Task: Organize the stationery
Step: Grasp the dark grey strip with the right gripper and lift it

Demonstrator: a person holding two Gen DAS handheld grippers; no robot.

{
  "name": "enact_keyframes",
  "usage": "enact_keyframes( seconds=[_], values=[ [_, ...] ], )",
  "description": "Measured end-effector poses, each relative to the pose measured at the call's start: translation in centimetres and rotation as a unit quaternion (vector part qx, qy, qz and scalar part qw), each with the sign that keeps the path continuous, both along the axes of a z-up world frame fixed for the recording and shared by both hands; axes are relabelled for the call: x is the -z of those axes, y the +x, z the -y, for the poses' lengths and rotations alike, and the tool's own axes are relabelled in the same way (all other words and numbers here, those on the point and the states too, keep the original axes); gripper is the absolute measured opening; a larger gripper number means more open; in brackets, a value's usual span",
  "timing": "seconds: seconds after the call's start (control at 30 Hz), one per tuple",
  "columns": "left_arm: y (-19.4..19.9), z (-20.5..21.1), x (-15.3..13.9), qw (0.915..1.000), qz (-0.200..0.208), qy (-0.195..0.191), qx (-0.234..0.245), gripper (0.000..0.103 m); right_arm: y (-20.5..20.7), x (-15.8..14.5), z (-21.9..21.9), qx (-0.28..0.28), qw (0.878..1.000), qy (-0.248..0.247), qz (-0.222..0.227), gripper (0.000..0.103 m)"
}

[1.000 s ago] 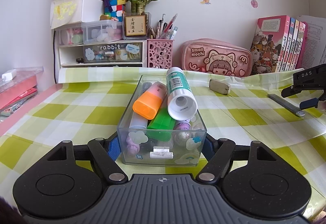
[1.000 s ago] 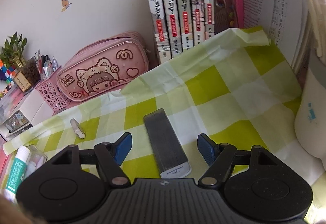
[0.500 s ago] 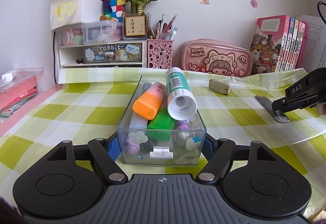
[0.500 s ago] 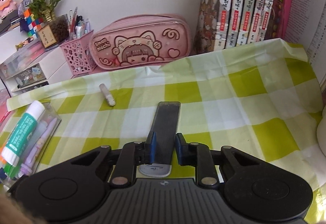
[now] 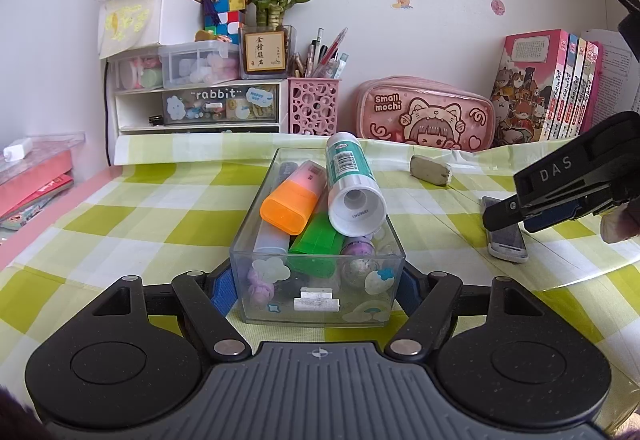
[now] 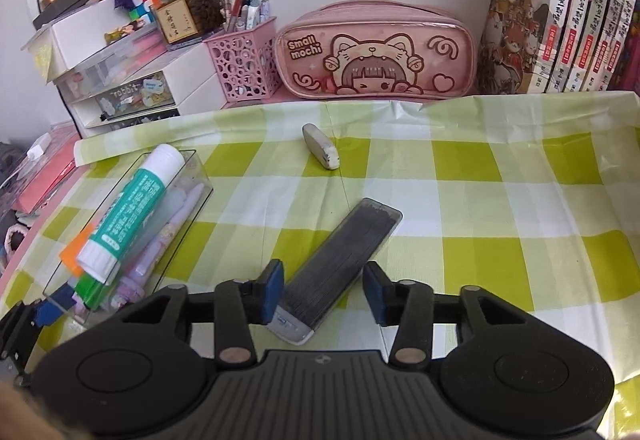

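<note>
A: Swung leftward since a second ago, the right gripper (image 6: 324, 290), and the flat dark grey lead case with a white end (image 6: 336, 272) turned from straight-ahead to slanting up and to the right. Clamped on it half a second back, now let go.

B: And right now?

A: Jaws opening, half wide. Case lying between the blue pads (image 6: 272, 290), nearest the left one, not pressed by either. White end close to the gripper body, dark end pointing away over the green-and-white checked tablecloth (image 6: 500, 208).

B: Left side?

A: Unmoved over that second. Left gripper (image 5: 318, 292) closed on the near end of the clear rectangular plastic box (image 5: 320, 304), blue pads tight against both side walls.

B: Inside the box?

A: Nearest the front wall, small round purple and silvery bits, hard to identify. Above them a green highlighter (image 5: 316, 246), then an orange-capped pink highlighter (image 5: 290, 202) tilted over it. On top, a teal-and-white glue stick (image 5: 352, 184), white base towards the camera, far end resting over the back rim. From the right wrist view, also a pale lilac pen (image 6: 176, 218) along the wall.

B: Case relative to the box?

A: Off to the right, apart from it, flat on the cloth.

B: Further back?

A: A grey worn eraser (image 6: 320, 146) alone on the cloth. Behind, a pink perforated pen holder (image 6: 244, 66) full of pens, and a pink cat-print pencil pouch (image 6: 378, 52) against the wall.
</note>
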State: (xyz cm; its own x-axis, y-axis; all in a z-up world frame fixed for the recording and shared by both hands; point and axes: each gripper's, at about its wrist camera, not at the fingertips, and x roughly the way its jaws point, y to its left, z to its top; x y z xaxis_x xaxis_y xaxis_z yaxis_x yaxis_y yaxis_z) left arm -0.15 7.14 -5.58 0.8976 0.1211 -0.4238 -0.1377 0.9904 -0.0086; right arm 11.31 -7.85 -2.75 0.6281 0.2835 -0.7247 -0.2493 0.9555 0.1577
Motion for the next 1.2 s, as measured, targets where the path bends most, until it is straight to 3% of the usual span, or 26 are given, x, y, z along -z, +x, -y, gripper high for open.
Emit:
enact_keyframes(
  seconds=[0.3, 0.43, 0.67, 0.7, 0.8, 1.07, 1.13, 1.2],
  values=[
    [0.0, 0.0, 0.0, 1.0, 0.0, 0.0, 0.0, 0.073, 0.0, 0.8, -2.9, -0.005, 0.996, -0.083, 0.041, 0.068],
    [0.0, 0.0, 0.0, 1.0, 0.0, 0.0, 0.0, 0.073, -0.7, 0.8, -3.7, -0.047, 0.994, -0.078, 0.055, 0.053],
    [0.0, 0.0, 0.0, 1.0, 0.0, 0.0, 0.0, 0.073, -1.0, 0.7, -3.5, -0.061, 0.995, -0.054, 0.051, 0.05],
    [0.0, 0.0, 0.0, 1.0, 0.0, 0.0, 0.0, 0.073, -1.1, 0.6, -3.3, -0.059, 0.996, -0.049, 0.052, 0.049],
    [0.0, 0.0, 0.0, 1.0, 0.0, 0.0, 0.0, 0.073, -0.9, -0.1, -2.5, -0.047, 0.997, -0.026, 0.052, 0.027],
    [0.0, 0.0, 0.0, 1.0, 0.0, 0.0, 0.0, 0.074, -0.7, -0.3, -1.5, -0.025, 0.999, 0.014, 0.036, 0.028],
    [0.0, 0.0, 0.0, 1.0, 0.0, 0.0, 0.0, 0.074, -0.7, -0.2, -1.8, -0.032, 0.999, 0.016, 0.033, 0.047],
    [0.0, 0.0, 0.0, 1.0, 0.0, 0.0, 0.0, 0.074, -0.9, -0.1, -2.3, -0.038, 0.999, 0.004, 0.038, 0.056]
  ],
)
